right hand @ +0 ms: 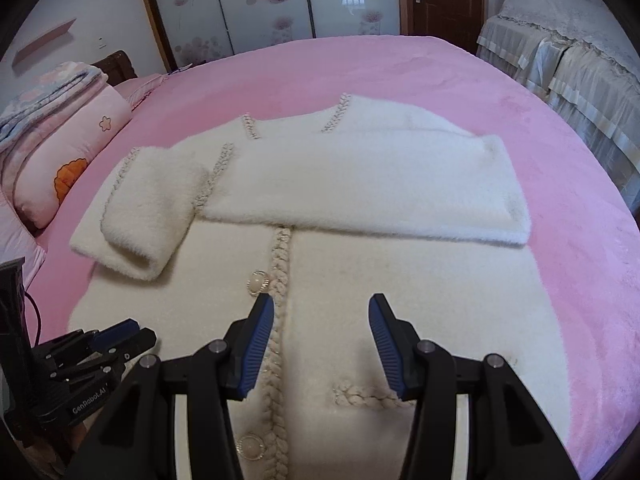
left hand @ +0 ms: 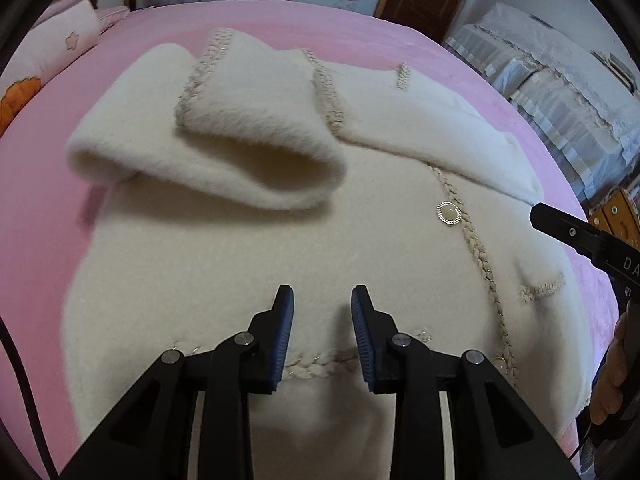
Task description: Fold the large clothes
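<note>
1. One cream fleece cardigan [right hand: 360,280] is lying flat on the pink bed [right hand: 520,92], front side up, with its braided placket running down the middle.
2. Both of its two sleeves are lying folded across the chest: the left sleeve [right hand: 144,208] is doubled into a short roll, and the right sleeve [right hand: 372,184] is stretching wide across the body.
3. Two pearl buttons are showing in the right wrist view, the upper button [right hand: 258,282] just beside the placket and the lower button [right hand: 251,446] near the hem; one braided pocket trim [right hand: 366,396] is sitting beside the right tool.
4. The left tool [left hand: 322,336] is hovering over the lower front, its two blue pads parted a little and gripping nothing.
5. The right tool [right hand: 322,344] is hanging over the placket and pocket, its jaws standing wider apart, released, with nothing between them.
6. One pink pillow [right hand: 72,152] is resting at the bed's left edge.
</note>
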A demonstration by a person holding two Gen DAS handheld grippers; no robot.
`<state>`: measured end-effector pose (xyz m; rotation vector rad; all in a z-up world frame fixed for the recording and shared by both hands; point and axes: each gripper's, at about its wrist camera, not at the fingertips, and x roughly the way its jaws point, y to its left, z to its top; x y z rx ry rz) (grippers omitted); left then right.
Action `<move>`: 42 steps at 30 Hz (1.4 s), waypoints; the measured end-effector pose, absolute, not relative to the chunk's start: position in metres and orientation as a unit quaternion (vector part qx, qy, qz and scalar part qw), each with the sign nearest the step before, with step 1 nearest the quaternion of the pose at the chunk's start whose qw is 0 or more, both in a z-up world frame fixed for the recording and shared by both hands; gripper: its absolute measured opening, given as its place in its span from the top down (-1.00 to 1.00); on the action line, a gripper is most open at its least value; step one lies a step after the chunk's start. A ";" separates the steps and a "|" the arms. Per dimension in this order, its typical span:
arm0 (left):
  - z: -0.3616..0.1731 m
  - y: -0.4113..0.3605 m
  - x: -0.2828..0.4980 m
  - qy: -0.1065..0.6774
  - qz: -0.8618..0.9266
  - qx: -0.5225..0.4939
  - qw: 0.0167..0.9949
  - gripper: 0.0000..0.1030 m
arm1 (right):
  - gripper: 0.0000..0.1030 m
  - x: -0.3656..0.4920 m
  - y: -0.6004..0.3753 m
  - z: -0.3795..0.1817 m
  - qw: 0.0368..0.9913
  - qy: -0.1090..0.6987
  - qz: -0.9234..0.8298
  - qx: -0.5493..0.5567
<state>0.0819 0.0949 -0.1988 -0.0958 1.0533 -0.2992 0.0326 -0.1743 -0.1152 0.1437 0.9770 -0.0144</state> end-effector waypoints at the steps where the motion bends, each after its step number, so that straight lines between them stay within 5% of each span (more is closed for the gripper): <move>1: -0.199 0.106 0.080 0.497 -0.128 -0.060 0.856 0.45 | 0.03 0.036 -0.168 -0.113 0.882 0.466 0.005 0.066; 11: -0.196 0.183 0.077 0.487 -0.029 -0.182 0.854 0.45 | 0.03 0.072 -0.045 -0.083 0.903 0.399 0.134 -0.089; 23: -0.207 0.222 0.056 0.490 -0.020 -0.237 0.839 0.45 | -0.07 0.107 0.055 -0.163 0.843 0.393 0.111 -0.350; 25: -0.205 0.233 0.048 0.490 -0.019 -0.238 0.838 0.45 | 0.57 0.119 0.054 -0.159 0.845 0.401 0.106 -0.337; 27: -0.205 0.236 0.046 0.492 -0.017 -0.232 0.839 0.45 | 0.76 0.133 0.046 -0.135 0.859 0.404 0.111 -0.295; 34: -0.209 0.207 0.056 0.489 -0.007 -0.219 0.844 0.42 | 0.75 0.143 -0.061 -0.008 0.948 0.310 0.051 -0.045; 37: -0.208 0.198 0.061 0.491 -0.007 -0.213 0.845 0.37 | 0.64 0.132 -0.122 -0.033 0.930 0.366 0.021 0.035; 39: -0.202 0.197 0.064 0.492 -0.008 -0.204 0.846 0.35 | 0.19 0.121 -0.149 -0.070 0.903 0.427 0.017 0.050; 42: -0.201 0.183 0.074 0.495 -0.012 -0.184 0.849 0.35 | 0.17 0.100 -0.186 -0.119 0.872 0.488 -0.003 0.038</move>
